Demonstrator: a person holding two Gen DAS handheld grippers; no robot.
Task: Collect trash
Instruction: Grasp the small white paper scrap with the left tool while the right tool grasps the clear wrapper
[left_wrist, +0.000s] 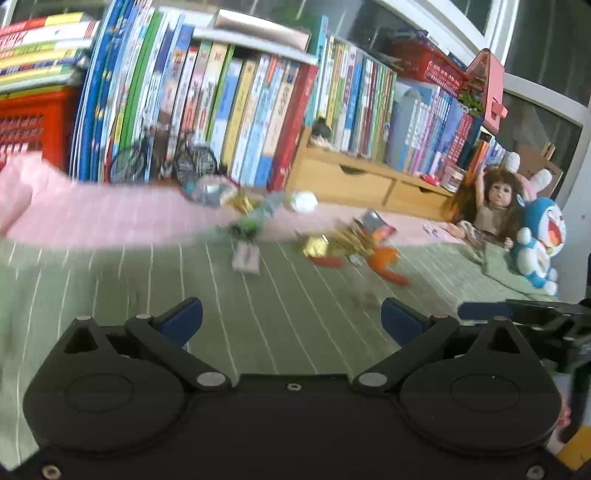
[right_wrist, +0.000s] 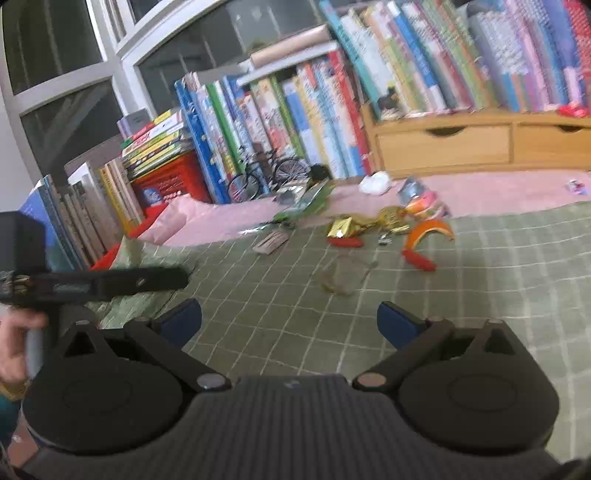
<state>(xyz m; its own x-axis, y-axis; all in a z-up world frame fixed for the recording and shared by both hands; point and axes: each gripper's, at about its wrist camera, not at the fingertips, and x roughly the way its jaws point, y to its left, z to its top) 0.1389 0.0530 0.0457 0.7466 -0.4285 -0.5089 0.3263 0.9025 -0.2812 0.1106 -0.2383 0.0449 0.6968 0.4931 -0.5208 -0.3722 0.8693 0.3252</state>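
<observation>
Blue pads: the left gripper stands with its blue-tipped fingers spread wide and nothing between them; the right gripper is likewise spread and empty.
Under the tongs: both hover over a green striped blanket, apart from any litter.
Nearest piece: a crumpled clear plastic wrapper lies on the blanket just ahead of the right gripper.
Main litter: gold foil wrappers, orange peel, red scraps and a small flat brown packet lie farther out on the green cloth; a green packet and a white tissue wad rest on the pink blanket beyond.
Backdrop: a row of books, a model bicycle, wooden drawers, a doll and a blue plush.
Step in hand: approach, judging by empty tongs and untouched litter; nothing looks collected.
Next move: likely advance one gripper, straddle a single piece and close; thin foil and film lie flat, so the tips probably need to press into the cloth.
Hard to tell: no bin or bag shows in either view; the left view is motion-blurred, so the wrappers' edges smear; the person's hand is cut off at the frame edge.
</observation>
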